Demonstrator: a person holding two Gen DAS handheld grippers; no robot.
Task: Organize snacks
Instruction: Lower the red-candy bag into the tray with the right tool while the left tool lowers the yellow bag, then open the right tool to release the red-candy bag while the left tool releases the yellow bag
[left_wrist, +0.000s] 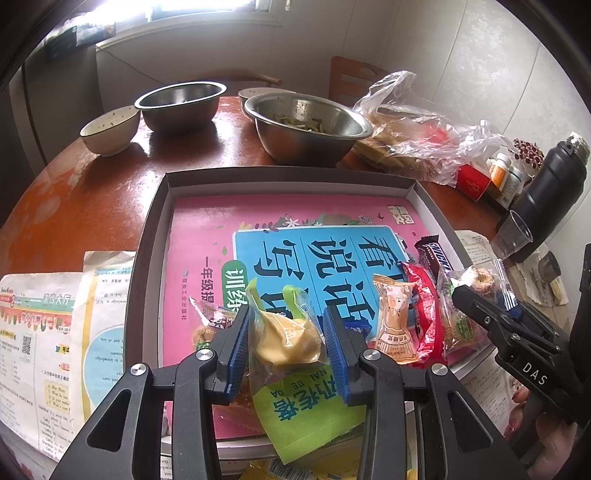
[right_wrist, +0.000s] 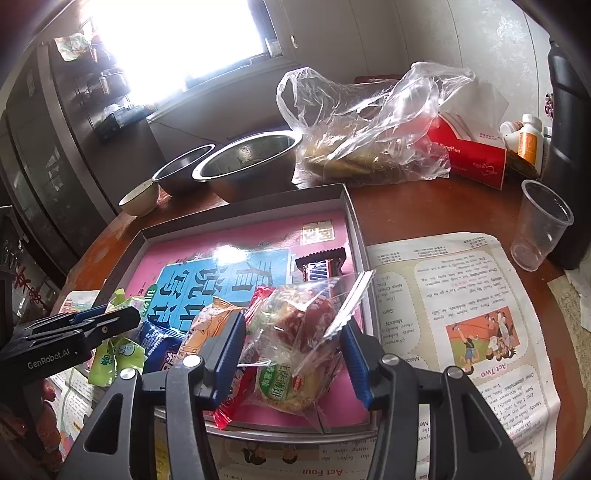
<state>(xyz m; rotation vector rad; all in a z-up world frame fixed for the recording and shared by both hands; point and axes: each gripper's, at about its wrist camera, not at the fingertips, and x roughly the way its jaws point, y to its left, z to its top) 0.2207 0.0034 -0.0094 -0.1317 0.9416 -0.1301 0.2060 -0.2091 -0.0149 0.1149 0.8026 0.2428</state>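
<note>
Green-and-clear snack pack (left_wrist: 286, 343) sat clamped between the left tool (left_wrist: 288, 341) pads, over the near edge of the grey tray (left_wrist: 147, 236). Right tool (right_wrist: 291, 354) gripped a clear pastry bag (right_wrist: 295, 332) above the tray's near right corner. Snickers bar (right_wrist: 319, 267) lay inside, by the right wall. Tray was on the table (left_wrist: 92, 192), steel bowls (left_wrist: 306, 125) behind.

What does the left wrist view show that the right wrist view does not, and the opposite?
Only the left wrist view shows the left gripper shut on a green-wrapped pastry. Only the right wrist view shows the right gripper around a clear snack bag and the whole plastic cup. Both show the tray, the Snickers bar and steel bowls.
</note>
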